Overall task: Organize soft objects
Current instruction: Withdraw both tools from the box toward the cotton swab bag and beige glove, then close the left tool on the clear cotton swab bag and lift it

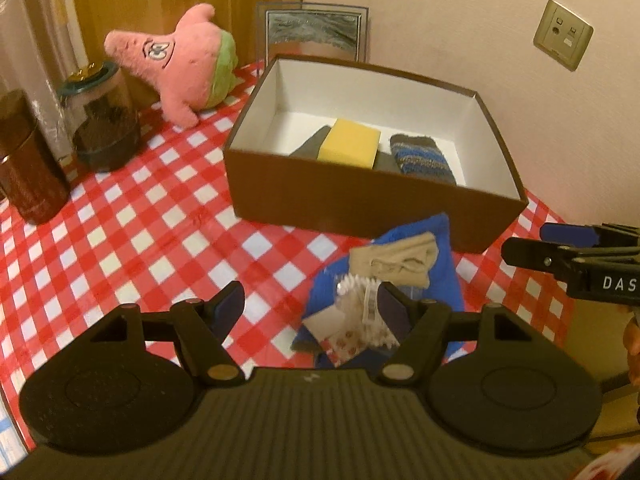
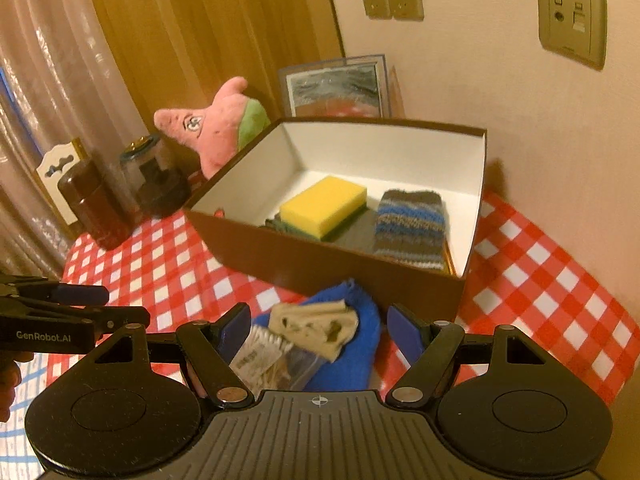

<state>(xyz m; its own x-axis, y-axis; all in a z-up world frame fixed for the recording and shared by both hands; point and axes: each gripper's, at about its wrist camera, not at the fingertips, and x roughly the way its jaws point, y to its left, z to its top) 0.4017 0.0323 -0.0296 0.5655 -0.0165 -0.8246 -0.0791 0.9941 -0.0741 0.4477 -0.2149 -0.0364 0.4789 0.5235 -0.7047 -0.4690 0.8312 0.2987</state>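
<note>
The small heap of soft things still outside the box is lying on the checked cloth just in front of the open brown cardboard box (image 2: pixel 332 276), against its near wall: a folded blue terry cloth (image 2: pixel 352 344) underneath, a crumpled beige sock-like fabric piece (image 2: pixel 316 328) on top of it, and a clear packet with a paper label and white frilled edge (image 2: pixel 264 360) at the side away from the box. Inside the box, a yellow sponge block (image 2: pixel 324 206) is sitting on a grey folded cloth, with a striped knitted item (image 2: pixel 412 228) beside it toward the box's right wall; the floor behind them is bare.

The right gripper (image 2: pixel 316 330) is hovering over the heap with its jaws standing wide and nothing pressed between them. The left gripper (image 1: pixel 312 304) is also standing open, its right finger just beside the packet, not clamping it as far as I can tell.

To do this pick well, the right gripper is probably best lowering squarely so both pads straddle the beige piece alone, pinching the bunched fabric rather than dragging the blue cloth with it. The lift needs to clear the box's near rim before moving in.

Left of the box, a pink plush star toy (image 1: pixel 180 64) and two dark jars (image 1: pixel 104 120) are standing well apart from the heap. The tablecloth's edge is falling away near the box's right corner, so room there is tight.
</note>
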